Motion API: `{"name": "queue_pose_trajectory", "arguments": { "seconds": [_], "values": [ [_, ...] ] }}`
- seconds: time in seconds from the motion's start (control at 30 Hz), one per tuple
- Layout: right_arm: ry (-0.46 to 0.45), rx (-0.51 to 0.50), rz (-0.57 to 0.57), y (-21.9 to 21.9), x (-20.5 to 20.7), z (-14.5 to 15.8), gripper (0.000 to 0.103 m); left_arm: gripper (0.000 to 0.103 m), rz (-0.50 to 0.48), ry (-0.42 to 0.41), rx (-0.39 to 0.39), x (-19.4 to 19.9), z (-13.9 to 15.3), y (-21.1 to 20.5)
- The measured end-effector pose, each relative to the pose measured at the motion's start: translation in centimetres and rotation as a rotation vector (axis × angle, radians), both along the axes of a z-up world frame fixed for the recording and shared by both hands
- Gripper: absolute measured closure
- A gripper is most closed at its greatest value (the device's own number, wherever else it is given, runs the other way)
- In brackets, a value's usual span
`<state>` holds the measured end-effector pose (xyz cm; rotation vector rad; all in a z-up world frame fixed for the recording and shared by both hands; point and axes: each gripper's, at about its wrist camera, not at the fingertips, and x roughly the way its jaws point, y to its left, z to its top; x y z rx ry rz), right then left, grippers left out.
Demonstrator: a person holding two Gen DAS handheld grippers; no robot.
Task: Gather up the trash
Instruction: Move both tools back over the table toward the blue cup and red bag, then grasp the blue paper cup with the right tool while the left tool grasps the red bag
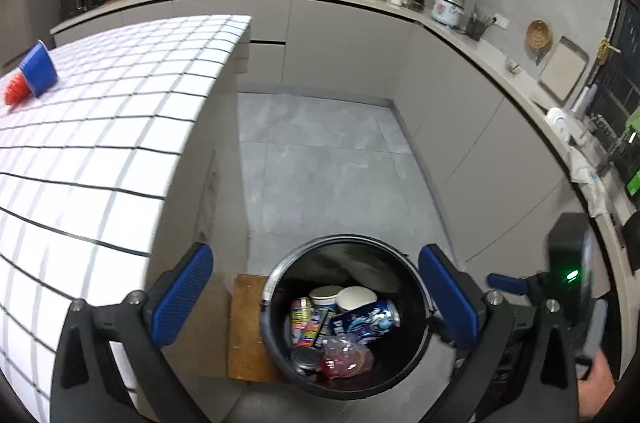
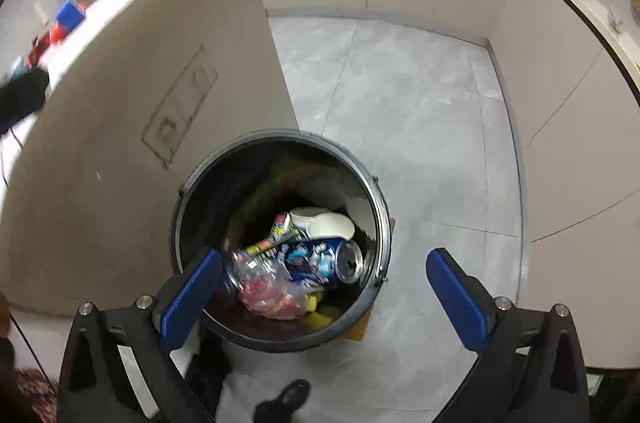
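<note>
While both grippers hung spread and empty over it, the trash bin (image 2: 280, 239) stood on the grey floor (image 2: 400, 103) against the island's side, holding a blue can (image 2: 328, 259), a white cup (image 2: 324, 223), a printed wrapper (image 2: 272, 235) and crumpled clear plastic (image 2: 264, 283). Its mouth sat at six o'clock in both wrist views, between the wide-parted pads of the left gripper (image 1: 316, 299) and the right gripper (image 2: 324, 299).

Judged from here, the blue box (image 1: 38, 69) and red item (image 1: 16, 91) at nine o'clock on the tiled island top (image 1: 120, 111) remain uncollected; a hurried swing back could clip the island edge or the bin rim.

Only the left view showed the tile grid and the right gripper's body at four o'clock; only the right view showed a shoe (image 2: 288, 395) at six o'clock.
</note>
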<state>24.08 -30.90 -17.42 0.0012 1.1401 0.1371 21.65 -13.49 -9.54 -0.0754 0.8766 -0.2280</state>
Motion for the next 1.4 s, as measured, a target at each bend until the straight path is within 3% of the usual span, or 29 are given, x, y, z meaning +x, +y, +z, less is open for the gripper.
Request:
{"name": "queue_pose_trajectory", "arguments": {
  "seconds": [0.37,0.67,1.0,1.4],
  "values": [
    [-0.095,-0.078,-0.008,3.2,1.2,6.4,0.000,0.000,0.075,-0.051,0.050,-1.1,3.1,3.3],
    [-0.149,-0.073,0.026,8.0,3.1,9.1,0.000,0.000,0.207,-0.080,0.076,-1.9,4.5,11.0],
    [-0.197,-0.038,0.125,19.5,6.7,11.2,0.000,0.000,0.383,-0.077,0.046,-0.5,4.6,25.3],
    [-0.192,-0.032,0.241,38.6,14.7,11.3,0.000,0.008,0.324,-0.070,0.098,5.6,4.3,38.8]
  ]
}}
